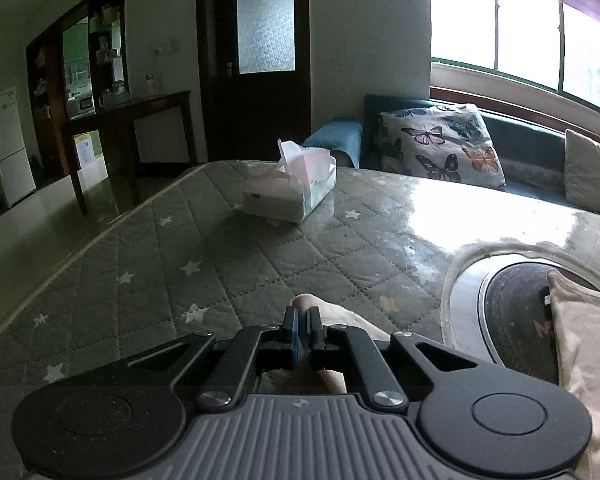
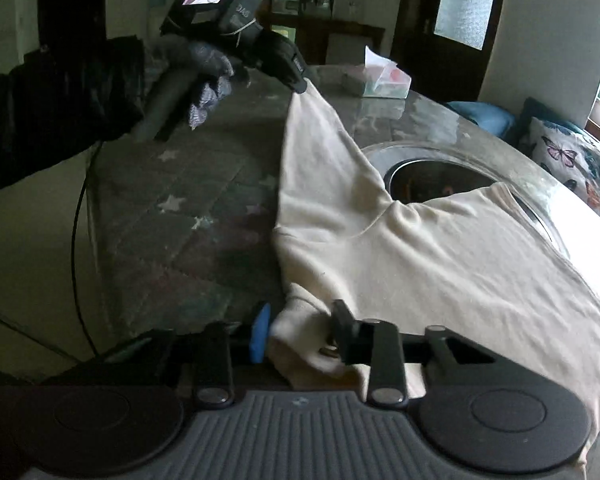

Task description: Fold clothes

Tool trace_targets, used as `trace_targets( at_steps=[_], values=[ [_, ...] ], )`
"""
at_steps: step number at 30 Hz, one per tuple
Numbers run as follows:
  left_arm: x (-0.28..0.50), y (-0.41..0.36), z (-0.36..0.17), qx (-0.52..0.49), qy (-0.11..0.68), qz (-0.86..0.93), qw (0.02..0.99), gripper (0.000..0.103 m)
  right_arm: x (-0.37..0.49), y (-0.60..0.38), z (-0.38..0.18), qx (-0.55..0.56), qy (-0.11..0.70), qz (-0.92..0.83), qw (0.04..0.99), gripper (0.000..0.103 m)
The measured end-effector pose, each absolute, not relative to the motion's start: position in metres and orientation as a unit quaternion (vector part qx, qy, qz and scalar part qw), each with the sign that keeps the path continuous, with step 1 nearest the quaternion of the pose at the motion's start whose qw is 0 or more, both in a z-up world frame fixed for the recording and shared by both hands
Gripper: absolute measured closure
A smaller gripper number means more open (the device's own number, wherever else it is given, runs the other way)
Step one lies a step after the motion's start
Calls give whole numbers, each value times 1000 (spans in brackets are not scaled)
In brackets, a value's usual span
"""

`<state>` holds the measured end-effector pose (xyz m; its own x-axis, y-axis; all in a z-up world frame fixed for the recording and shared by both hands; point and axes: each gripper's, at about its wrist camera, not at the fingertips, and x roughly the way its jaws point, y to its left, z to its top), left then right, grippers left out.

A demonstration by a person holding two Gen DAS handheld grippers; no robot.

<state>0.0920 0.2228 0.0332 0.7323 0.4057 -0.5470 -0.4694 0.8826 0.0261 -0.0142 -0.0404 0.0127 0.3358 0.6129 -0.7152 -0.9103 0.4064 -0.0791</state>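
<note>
A quilted star-print table (image 2: 188,216) carries a cream shirt (image 2: 420,256), soft, light and limp (best held at corners). Left tongs (image 2: 302,86) pinch its far corner; right tongs (image 2: 300,330) close on the near corner.

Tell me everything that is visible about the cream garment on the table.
The cream garment looks like soft knit cotton, plain and wrinkled. It lies spread on the quilted star-patterned table cover and partly covers the round dark opening. The left gripper pinches one far corner, pulling it taut. The right gripper has a bunched near edge between its fingers.
</note>
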Motion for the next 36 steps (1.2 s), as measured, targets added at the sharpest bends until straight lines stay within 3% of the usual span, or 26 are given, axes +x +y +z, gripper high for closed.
trace_targets(
  at_steps=[9, 14, 17, 21, 24, 36],
  values=[
    [62, 223, 31, -43, 307, 250, 917, 99, -34, -67, 21, -235, 314, 526, 755, 97],
    [57, 233, 12, -51, 348, 255, 901, 98, -32, -74, 25, -209, 319, 531, 757, 88],
    [54, 232, 7, -42, 358, 251, 898, 94, -23, -91, 43, -180, 313, 524, 772, 76],
    [53, 234, 11, -40, 356, 253, 899, 89, 11, -120, 59, -154, 310, 459, 818, 73],
    [56, 232, 20, -35, 346, 258, 901, 72, 48, -146, 58, -142, 320, 379, 856, 73],
    [127, 154, 33, -20, 344, 111, 932, 70, 172, -214, 27, -47, 371, 206, 905, 73]
  ],
)
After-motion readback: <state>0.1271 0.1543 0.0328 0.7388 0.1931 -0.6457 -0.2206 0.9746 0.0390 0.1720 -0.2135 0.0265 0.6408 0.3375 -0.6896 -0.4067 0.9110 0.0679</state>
